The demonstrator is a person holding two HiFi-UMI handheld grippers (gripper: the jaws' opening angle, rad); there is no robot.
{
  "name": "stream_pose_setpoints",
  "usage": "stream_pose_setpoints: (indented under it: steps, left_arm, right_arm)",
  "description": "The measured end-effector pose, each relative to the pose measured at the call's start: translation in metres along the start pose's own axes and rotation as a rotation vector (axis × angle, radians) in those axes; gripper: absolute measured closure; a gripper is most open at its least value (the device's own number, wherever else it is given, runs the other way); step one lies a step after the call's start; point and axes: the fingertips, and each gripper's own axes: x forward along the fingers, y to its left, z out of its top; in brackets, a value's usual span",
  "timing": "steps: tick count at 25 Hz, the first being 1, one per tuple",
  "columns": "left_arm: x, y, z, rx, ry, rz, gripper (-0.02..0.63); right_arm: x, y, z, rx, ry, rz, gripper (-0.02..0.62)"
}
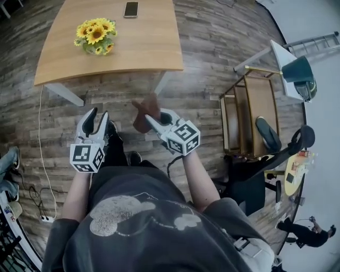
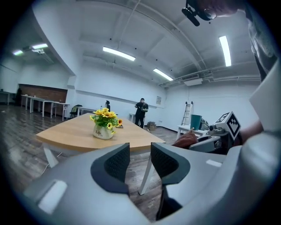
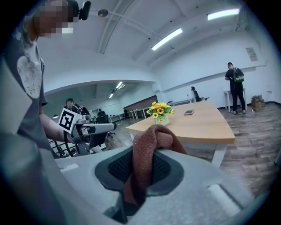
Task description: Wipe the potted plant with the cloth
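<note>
The potted plant (image 1: 95, 36), yellow sunflowers in a small white pot, stands on the wooden table (image 1: 143, 48) ahead of both grippers; the pot also shows in the left gripper view (image 2: 104, 125) and the right gripper view (image 3: 161, 113). My right gripper (image 1: 157, 120) is shut on a reddish-brown cloth (image 1: 144, 112), which bulges up between its pads (image 3: 147, 149). My left gripper (image 1: 99, 115) is held beside it, short of the table, with a narrow gap between its jaws (image 2: 139, 154) and nothing in them. Both are over the floor, apart from the plant.
A phone (image 1: 131, 9) lies at the table's far edge. At the right stands a wooden cart (image 1: 249, 109) with a chair near it. A white cable (image 1: 40, 133) runs along the floor at the left. A person (image 2: 141, 112) stands far behind the table.
</note>
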Motion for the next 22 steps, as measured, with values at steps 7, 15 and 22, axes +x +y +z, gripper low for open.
stream_pose_setpoints:
  steps: [7, 15, 22]
  left_arm:
    - [-0.035, 0.0, -0.007, -0.039, -0.002, 0.06, 0.588]
    - [-0.087, 0.002, -0.011, -0.055, 0.003, 0.006, 0.588]
    - [-0.156, 0.008, -0.022, -0.067, -0.013, -0.025, 0.588]
  right_arm:
    - [-0.02, 0.019, -0.006, 0.016, -0.035, -0.066, 0.54]
    - [-0.03, 0.085, -0.01, -0.033, -0.021, -0.07, 0.54]
    - [-0.032, 0.169, -0.012, -0.048, -0.085, -0.06, 0.54]
